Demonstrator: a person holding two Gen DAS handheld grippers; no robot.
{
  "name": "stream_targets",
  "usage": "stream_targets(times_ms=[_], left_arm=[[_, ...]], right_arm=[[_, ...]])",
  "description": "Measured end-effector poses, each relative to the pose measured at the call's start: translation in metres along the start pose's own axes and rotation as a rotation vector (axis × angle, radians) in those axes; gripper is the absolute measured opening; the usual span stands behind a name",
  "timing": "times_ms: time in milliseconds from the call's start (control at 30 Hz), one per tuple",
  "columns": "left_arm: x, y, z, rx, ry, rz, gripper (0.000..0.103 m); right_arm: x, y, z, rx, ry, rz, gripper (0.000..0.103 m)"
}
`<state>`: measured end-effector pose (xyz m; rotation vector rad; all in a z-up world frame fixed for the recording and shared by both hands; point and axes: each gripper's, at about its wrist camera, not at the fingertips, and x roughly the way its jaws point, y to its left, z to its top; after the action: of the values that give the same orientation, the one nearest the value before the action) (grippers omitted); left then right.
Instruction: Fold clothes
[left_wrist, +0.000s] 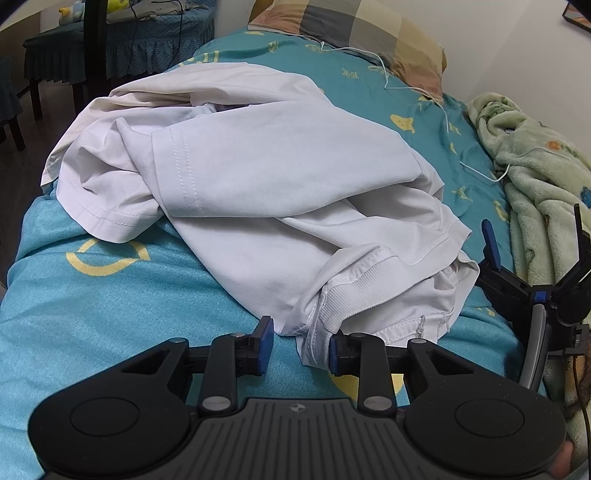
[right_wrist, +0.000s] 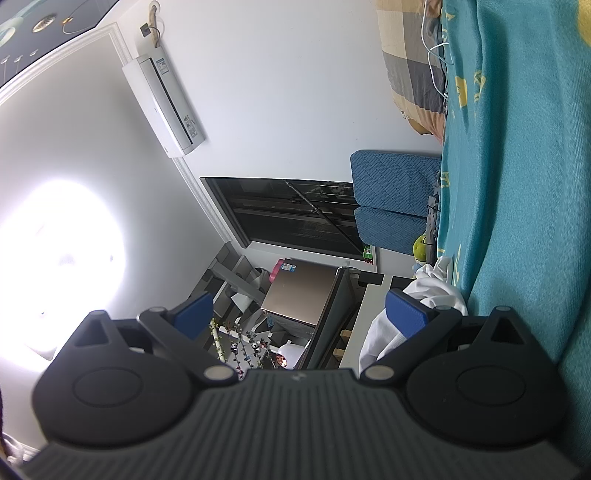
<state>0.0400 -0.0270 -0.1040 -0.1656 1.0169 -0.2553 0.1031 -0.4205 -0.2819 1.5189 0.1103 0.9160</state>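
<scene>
A crumpled white T-shirt (left_wrist: 258, 184) lies in a heap on the teal bedsheet (left_wrist: 92, 306). My left gripper (left_wrist: 301, 347) is open at the shirt's near edge, with the ribbed collar (left_wrist: 351, 288) just ahead and a bit of the fabric between its jaws. My right gripper (left_wrist: 535, 254) shows at the right of the left wrist view, open, beside the shirt's right end. In the right wrist view the right gripper (right_wrist: 299, 314) is rolled sideways and wide open, with white shirt fabric (right_wrist: 439, 288) touching its right finger.
A plaid pillow (left_wrist: 369, 33) lies at the head of the bed, with a white cable (left_wrist: 447, 122) trailing across the sheet. A green fleece blanket (left_wrist: 535, 177) is bunched at the right. A blue-covered chair (left_wrist: 122, 48) and dark furniture stand beyond the bed's left side.
</scene>
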Motion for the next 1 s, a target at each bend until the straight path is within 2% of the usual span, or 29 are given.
stream_targets(times_ms=[233, 567, 700, 900, 1000], left_arm=[[-0.0023, 0.0017, 0.0002, -0.01, -0.009, -0.003, 0.031], [0.0026, 0.0088, 0.0046, -0.041, -0.003, -0.043, 0.031], [0.005, 0.0082, 0.0056, -0.03, -0.005, -0.048, 0.031], [0.0059, 0.0096, 0.006, -0.03, -0.006, -0.059, 0.031], [0.006, 0.0082, 0.0066, -0.024, -0.009, -0.057, 0.031]], right_arm=[[-0.0002, -0.0001, 0.0001, 0.0, 0.0, 0.0, 0.101], [-0.0004, -0.0005, 0.0003, 0.008, -0.005, 0.007, 0.101], [-0.003, -0.0073, 0.0023, 0.054, -0.031, 0.061, 0.103], [-0.0003, -0.0057, 0.0037, 0.04, -0.011, 0.042, 0.103], [0.0033, -0.0002, 0.0013, -0.01, 0.006, 0.008, 0.103]])
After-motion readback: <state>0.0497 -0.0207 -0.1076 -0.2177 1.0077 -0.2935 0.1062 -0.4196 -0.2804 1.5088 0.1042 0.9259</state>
